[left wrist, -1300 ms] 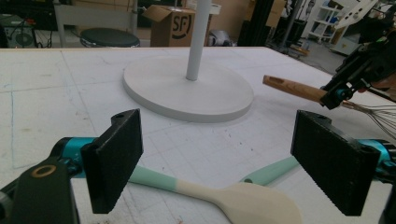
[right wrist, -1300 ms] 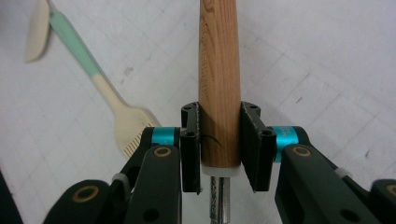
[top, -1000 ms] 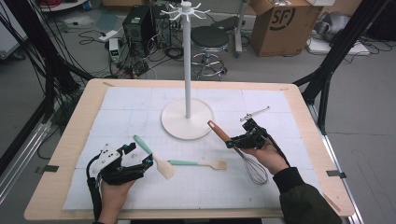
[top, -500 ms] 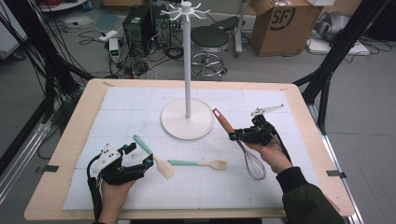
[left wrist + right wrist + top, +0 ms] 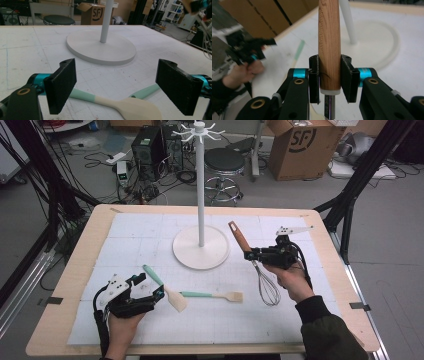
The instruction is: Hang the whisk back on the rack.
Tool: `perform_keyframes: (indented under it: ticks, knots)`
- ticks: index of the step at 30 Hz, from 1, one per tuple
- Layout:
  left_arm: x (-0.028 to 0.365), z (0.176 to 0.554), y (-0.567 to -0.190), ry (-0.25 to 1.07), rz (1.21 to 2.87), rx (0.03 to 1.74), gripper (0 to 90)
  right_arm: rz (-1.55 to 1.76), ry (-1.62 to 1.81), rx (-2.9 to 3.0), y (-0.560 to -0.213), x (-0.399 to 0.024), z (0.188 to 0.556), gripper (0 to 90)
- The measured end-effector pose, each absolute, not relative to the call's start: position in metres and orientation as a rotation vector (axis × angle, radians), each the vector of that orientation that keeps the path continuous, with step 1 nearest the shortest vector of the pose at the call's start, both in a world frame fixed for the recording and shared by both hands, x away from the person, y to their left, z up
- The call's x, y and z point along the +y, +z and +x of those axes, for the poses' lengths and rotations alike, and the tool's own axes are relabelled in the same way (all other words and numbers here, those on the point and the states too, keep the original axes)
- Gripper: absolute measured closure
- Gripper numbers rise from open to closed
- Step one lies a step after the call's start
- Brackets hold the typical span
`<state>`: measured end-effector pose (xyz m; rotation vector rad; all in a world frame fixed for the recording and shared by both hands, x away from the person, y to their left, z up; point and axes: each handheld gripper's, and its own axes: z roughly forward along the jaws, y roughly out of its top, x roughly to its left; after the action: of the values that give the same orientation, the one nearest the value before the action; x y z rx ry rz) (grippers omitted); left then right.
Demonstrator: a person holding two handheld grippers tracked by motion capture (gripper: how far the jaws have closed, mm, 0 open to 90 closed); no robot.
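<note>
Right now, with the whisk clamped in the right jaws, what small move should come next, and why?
Probably keep lifting the whisk toward the hooks at the top of the stand. The right gripper is shut on its wooden handle, the wire end hangs low near the table, and the hooks sit far above. The left gripper is open over a spatula and can wait.
</note>
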<state>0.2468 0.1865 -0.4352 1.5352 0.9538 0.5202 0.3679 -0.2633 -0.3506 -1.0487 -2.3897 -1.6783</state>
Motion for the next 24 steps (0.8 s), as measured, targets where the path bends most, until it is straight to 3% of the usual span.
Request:
perform_keyframes:
  ticks: [10, 24]
  knots:
    - [0.188, 0.245, -0.433, 0.527, 1.522, 0.949, 17.6, -0.935, -1.878, -2.297, -0.301, -0.246, 0.369, 71.6]
    - [0.188, 0.245, -0.433, 0.526, 1.520, 0.948, 17.6, -0.938, -1.933, -2.268, -0.296, -0.245, 0.371, 71.6]
